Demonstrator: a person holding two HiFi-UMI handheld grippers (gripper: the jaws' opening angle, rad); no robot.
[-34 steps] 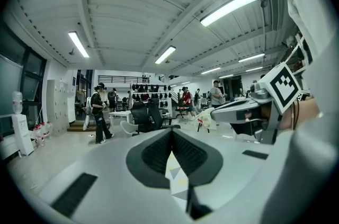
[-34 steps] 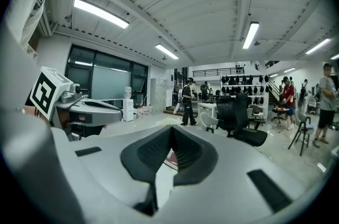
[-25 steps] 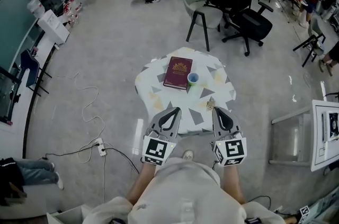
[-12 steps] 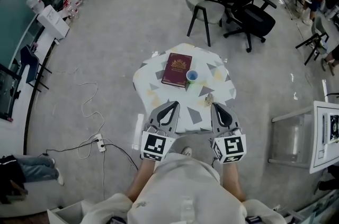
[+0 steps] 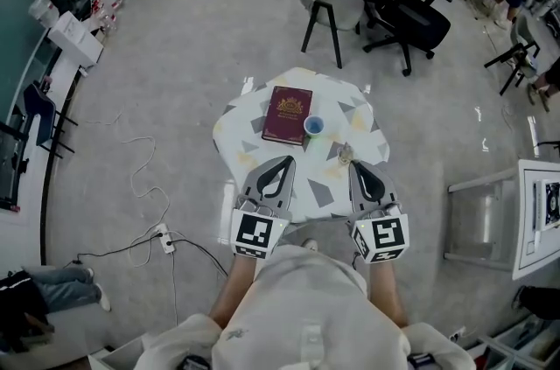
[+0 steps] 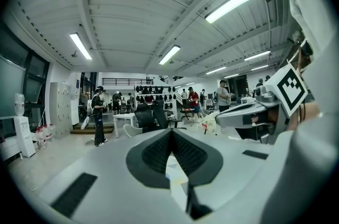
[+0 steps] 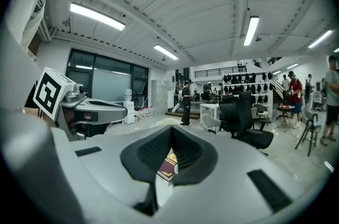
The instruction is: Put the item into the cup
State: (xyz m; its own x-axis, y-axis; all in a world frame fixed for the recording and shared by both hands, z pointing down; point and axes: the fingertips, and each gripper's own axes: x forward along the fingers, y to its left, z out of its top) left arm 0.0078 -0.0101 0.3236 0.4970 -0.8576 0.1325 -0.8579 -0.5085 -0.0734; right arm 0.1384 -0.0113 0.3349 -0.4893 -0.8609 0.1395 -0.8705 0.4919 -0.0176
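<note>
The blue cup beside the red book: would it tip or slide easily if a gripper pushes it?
The cup looks small and open-topped, probably light, so a push near its rim may tip it. It stands upright right beside the book, which could stop it sliding that way. Its material cannot be told.

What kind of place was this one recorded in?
Likely an open-plan office or lab: black swivel chairs, a white desk, ceiling strip lights and a water dispenser all show.
</note>
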